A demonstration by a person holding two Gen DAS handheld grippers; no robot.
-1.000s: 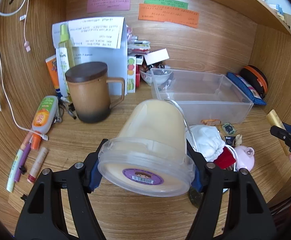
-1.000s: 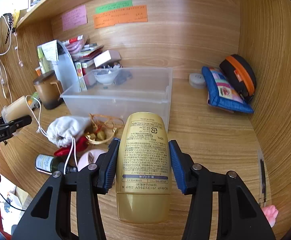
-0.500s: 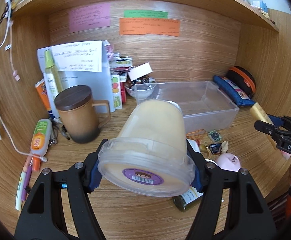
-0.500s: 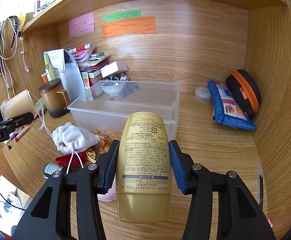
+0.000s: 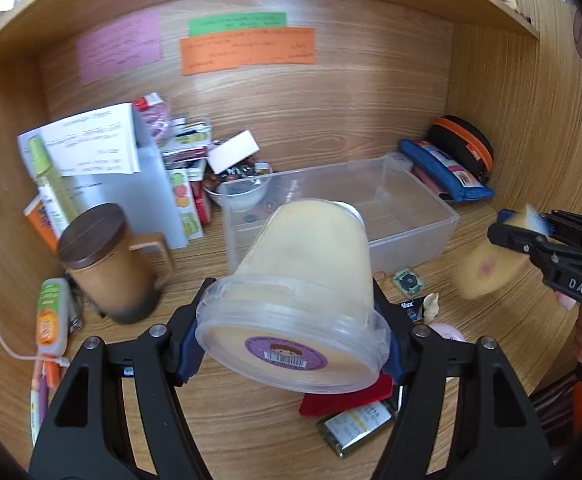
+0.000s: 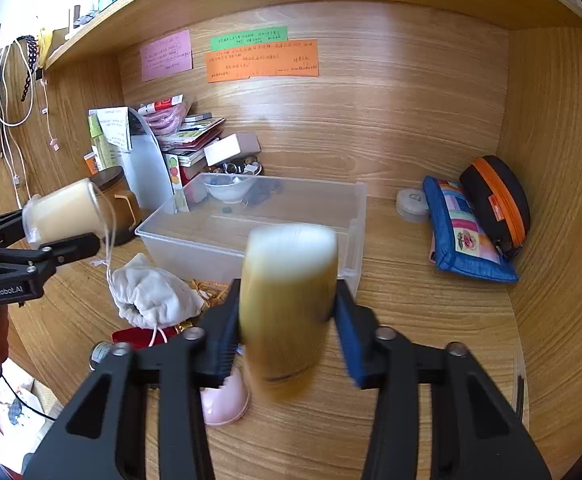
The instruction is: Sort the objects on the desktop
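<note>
Here, a clear plastic tub (image 5: 295,300) filled with something cream-coloured is clamped between the blue pads of the left gripper (image 5: 293,334), its lidded end with a purple label turned toward the camera and its body tilted away over the desk (image 5: 251,432). Between the blue pads of the right gripper (image 6: 287,328) a golden bottle (image 6: 287,300) is seen, heavily blurred; the jaws are closing, and whether the pads press on the bottle cannot be told from the blur, a gap seeming to show at the right pad. Beneath and beside the left fingers a red cloth piece (image 5: 347,398) and a small dark bottle (image 5: 355,426) lie on the wood. Near the right fingers a white drawstring pouch (image 6: 151,294) and a pink object (image 6: 227,400) are found. Farther back, a clear plastic bin (image 6: 259,224) stands open on the desk, with a brown lidded mug (image 5: 107,264) to its left and a blue pouch (image 6: 463,236) and a black case with orange zip (image 6: 495,200) to its right.
</note>
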